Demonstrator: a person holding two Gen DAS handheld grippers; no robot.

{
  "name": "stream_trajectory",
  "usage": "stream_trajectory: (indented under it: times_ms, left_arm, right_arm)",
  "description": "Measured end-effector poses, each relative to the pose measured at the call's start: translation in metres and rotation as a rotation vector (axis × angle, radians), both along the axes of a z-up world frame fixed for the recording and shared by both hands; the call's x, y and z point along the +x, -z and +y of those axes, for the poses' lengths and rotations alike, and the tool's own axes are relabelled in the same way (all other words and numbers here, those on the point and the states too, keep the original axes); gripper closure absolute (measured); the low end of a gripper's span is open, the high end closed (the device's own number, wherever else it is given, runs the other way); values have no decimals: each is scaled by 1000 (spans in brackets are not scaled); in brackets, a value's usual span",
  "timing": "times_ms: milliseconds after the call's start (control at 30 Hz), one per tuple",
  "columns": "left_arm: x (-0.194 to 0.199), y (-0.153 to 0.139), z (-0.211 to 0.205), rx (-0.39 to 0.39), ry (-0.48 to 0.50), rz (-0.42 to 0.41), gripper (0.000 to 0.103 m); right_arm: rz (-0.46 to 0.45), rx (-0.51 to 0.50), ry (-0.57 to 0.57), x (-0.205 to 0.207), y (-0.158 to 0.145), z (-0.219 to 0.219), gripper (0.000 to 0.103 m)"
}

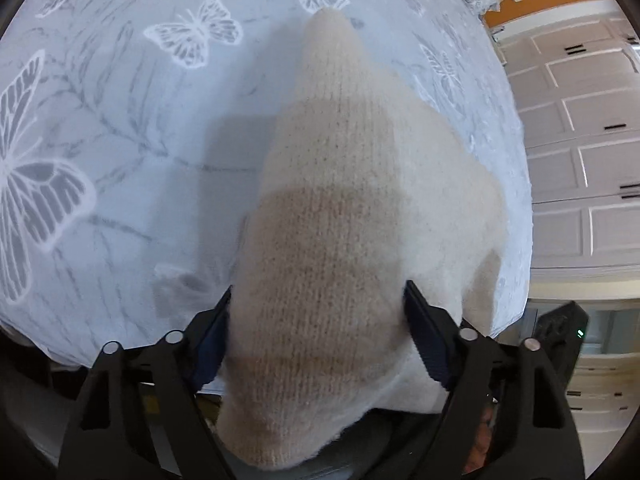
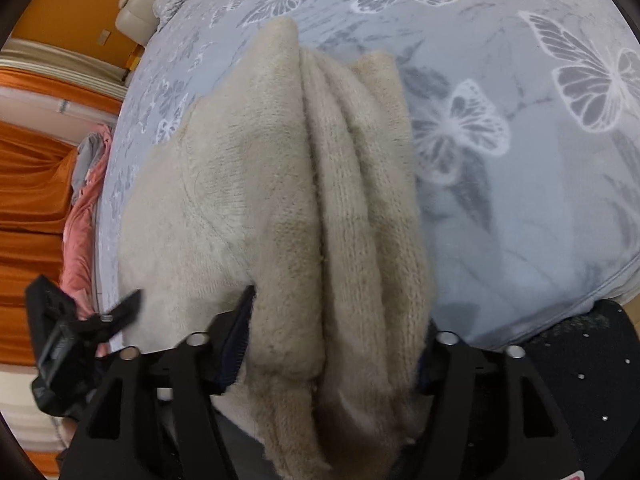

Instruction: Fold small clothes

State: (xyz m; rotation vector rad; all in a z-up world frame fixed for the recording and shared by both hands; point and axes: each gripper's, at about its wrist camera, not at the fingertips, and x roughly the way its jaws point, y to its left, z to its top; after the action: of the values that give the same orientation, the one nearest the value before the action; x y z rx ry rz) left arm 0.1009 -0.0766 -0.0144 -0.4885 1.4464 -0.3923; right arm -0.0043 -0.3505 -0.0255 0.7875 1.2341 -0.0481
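Cream knit garment (image 1: 332, 216) clamped in left gripper (image 1: 318, 312) and right gripper (image 2: 340, 320), over butterfly-print bedspread (image 1: 120, 128).

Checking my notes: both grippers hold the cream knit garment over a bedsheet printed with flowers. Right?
Not quite: the bedsheet is printed with butterflies, as both wrist views show. The left gripper and right gripper do hold the cream knit garment.

Bedroom (butterfly bedspread (image 1: 120, 120), wardrobe (image 1: 580, 140))

Soft, even daylight, faint shadows; strong fisheye bending, blurred dark corners.
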Motion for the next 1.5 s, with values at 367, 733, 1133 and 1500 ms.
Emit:
stream_trajectory:
  times_ms: [367,733,1133,1500]
  left_arm:
    - [15,-180,62,-258,28,-316,54]
    - [14,-130,111,57,35,-404,38]
    - [-26,-75,104,348,21,-413,51]
    - [-46,-30,84,517,104,-430,49]
  right_arm:
    - [-533,-78,-109,18,-225,47,69]
    - [-370,-125,-155,44,-126,104,56]
    - [-250,-303,-244,22,-88,152,87]
    - [-183,-422,-213,12,-67,166,82]
